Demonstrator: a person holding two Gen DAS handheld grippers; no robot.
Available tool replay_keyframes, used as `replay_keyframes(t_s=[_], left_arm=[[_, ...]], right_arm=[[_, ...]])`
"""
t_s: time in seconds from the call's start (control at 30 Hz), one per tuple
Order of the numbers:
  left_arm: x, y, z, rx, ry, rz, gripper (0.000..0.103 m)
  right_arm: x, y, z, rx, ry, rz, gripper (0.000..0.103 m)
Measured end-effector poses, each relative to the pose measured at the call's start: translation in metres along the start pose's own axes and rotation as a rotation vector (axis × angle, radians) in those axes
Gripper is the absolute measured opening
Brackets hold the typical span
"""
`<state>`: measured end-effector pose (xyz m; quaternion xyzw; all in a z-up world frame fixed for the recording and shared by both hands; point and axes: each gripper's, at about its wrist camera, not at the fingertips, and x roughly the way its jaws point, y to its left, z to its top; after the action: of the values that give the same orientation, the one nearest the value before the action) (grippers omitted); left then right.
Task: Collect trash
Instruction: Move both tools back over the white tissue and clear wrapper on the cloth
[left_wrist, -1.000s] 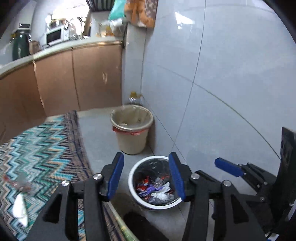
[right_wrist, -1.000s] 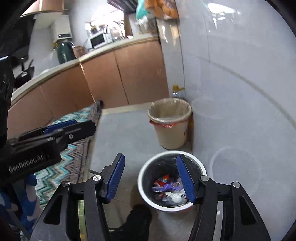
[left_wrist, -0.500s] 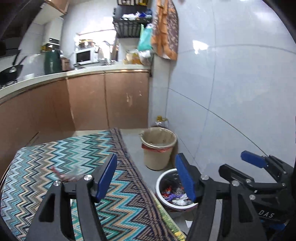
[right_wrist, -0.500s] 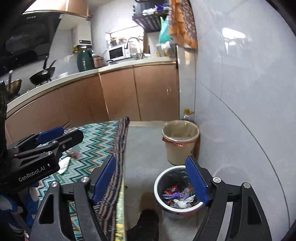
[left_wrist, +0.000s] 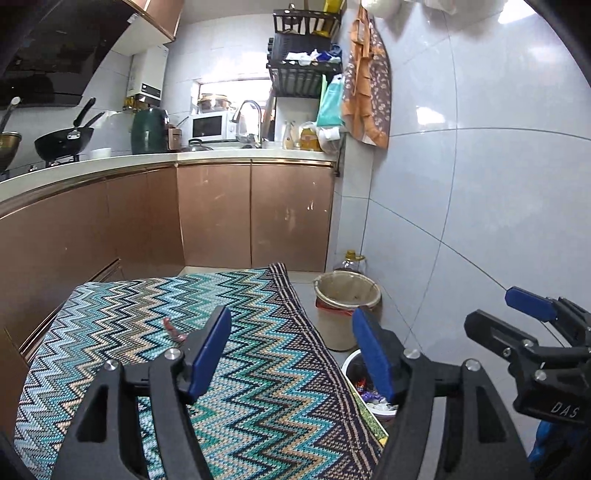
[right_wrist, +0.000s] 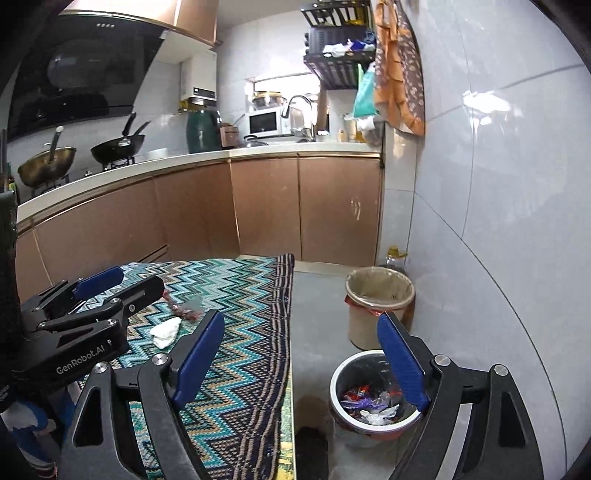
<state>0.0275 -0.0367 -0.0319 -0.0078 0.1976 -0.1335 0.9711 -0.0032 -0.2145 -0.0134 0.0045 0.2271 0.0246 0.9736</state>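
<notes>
**Trash run partway done: two bits left on table, bin already holding wrappers**

Trash still to collect: a crumpled white tissue (right_wrist: 166, 330) & a reddish wrapper scrap (right_wrist: 184, 310) w/ a clear film bit beside it, lying close together on the zigzag-patterned cloth (right_wrist: 236, 332) covering the table. In the left wrist view only the red scrap (left_wrist: 173, 330) shows, just past the left claw's pad.

Already binned: white-rimmed bin (right_wrist: 369, 395) on the floor by the tiled wall, just off the table edge, holds a small heap of colourful wrappers & plastic. A taller beige bin (right_wrist: 378, 306) stands behind it, looks near empty.

Left claw (left_wrist: 291, 354): jaws opening, wide, nothing between them. Right claw (right_wrist: 299, 362): same, opening wide, empty. Both sit over the table's near edge, pointing toward the leftover trash.

Judgement: most of the job looks done; approx two or three pieces left to pick up & drop in the bin.
</notes>
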Motion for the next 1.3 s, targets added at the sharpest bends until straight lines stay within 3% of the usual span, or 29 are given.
replay_keyframes(t_s=[0.4, 0.7, 1.3], left_arm=[[-0.030, 0.024, -0.019, -0.007, -0.028, 0.127, 0.069], [-0.060, 0.029, -0.029, -0.013, -0.075, 0.204, 0.069], [-0.096, 0.027, -0.022, -0.007, -0.116, 0.241, 0.074]], right_arm=[[-0.029, 0.035, -0.007, -0.057, -0.037, -0.016, 0.101], [-0.055, 0.049, -0.014, -0.090, -0.100, -0.016, 0.102], [-0.087, 0.055, -0.017, -0.117, -0.182, -0.082, 0.103]])
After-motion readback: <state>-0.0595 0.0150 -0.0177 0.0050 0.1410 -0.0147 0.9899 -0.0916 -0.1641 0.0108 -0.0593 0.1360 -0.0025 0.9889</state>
